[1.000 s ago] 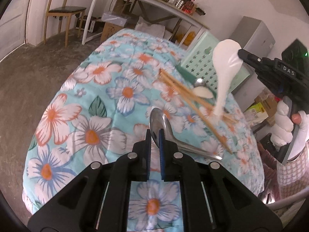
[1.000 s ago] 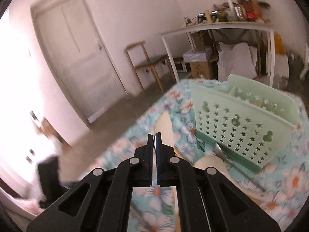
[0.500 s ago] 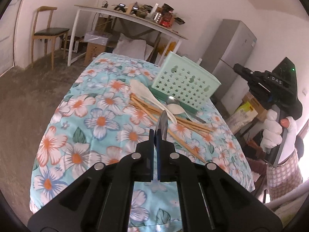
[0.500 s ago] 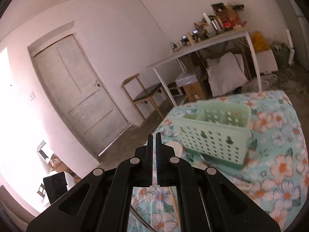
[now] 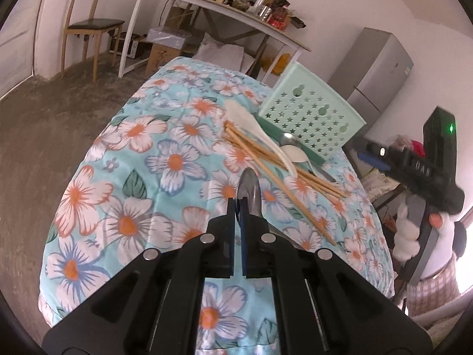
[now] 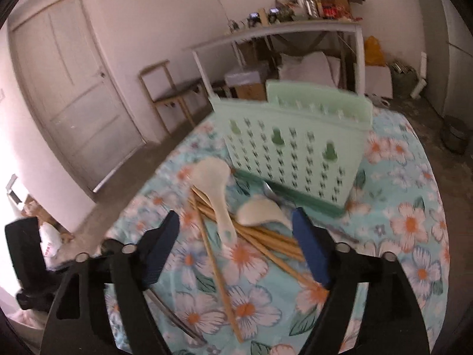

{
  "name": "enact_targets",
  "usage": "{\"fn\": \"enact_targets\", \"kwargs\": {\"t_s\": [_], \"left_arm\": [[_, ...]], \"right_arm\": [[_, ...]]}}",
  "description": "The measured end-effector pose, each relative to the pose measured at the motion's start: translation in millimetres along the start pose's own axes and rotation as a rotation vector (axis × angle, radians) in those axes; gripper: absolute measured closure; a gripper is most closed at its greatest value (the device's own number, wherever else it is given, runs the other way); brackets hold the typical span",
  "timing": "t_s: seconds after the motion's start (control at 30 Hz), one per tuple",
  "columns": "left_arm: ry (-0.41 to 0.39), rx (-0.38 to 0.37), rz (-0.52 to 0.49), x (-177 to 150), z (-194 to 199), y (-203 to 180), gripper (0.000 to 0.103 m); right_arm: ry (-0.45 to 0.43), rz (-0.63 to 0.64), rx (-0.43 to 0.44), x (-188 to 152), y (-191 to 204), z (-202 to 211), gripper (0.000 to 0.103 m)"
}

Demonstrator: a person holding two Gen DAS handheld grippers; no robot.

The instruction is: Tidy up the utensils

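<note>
My left gripper (image 5: pixel 238 201) is shut on the rim of a metal spoon (image 5: pixel 249 188). The spoon's bowl sticks up past the fingertips and its handle (image 6: pixel 177 319) trails low over the floral cloth. My right gripper (image 6: pixel 235 219) hangs above the utensil pile, its jaws opening, with nothing between the pads. Under it a big white spoon (image 6: pixel 211 177) lies across several wooden chopsticks (image 6: pixel 215 269). A small white spoon (image 6: pixel 260 211) and a second metal spoon (image 5: pixel 288 139) lie by the mint basket (image 6: pixel 295 148), which stands upright.
The floral-cloth table (image 5: pixel 133 162) drops off on its left and near edges. A gloved hand (image 5: pixel 408 236) holds the right gripper off the table's right side. Behind are a wooden chair (image 5: pixel 88 23), a cluttered white desk (image 5: pixel 221 3), a grey cabinet (image 5: pixel 375 68) and a door (image 6: pixel 74 88).
The big white spoon hung from the right gripper; now it lies across the chopsticks. The right gripper has opened wide and tipped down toward the pile. The left gripper tilted the metal spoon's bowl up.
</note>
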State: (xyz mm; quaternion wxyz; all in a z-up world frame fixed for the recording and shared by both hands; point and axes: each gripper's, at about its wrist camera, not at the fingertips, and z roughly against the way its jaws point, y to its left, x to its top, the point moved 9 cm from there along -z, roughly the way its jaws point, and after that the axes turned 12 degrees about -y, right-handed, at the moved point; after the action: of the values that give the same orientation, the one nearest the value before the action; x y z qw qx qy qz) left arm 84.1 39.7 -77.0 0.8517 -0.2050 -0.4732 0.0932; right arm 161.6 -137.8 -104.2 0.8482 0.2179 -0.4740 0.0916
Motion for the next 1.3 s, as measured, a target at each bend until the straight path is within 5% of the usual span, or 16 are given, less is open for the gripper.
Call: {"fn": "enact_targets", "kwargs": {"t_s": [0.1,0.2,0.3,1.0,1.3], "left_arm": [[0.004,0.005,0.002,-2,-1,2,0.1],[0.007,0.008,0.009,-2,-2,3,0.1],[0.006,0.009,0.009,-2,-2,3,0.1],[0.01,0.037,0.015,-3,-3,11,0.1],[0.005,0.082,0.03,-7,-8,24,0.099]], "right_arm": [[-0.058,0.031,-0.067,3,-8,6,0.021],[-0.207,0.144,-0.193,22,-7,27,0.006],[-0.271,0.203,-0.219,32,-2,38,0.006],[-0.366,0.302,-0.299,42,-1,59,0.006],[-0.323,0.296,-0.167,52,19,36,0.013]]}}
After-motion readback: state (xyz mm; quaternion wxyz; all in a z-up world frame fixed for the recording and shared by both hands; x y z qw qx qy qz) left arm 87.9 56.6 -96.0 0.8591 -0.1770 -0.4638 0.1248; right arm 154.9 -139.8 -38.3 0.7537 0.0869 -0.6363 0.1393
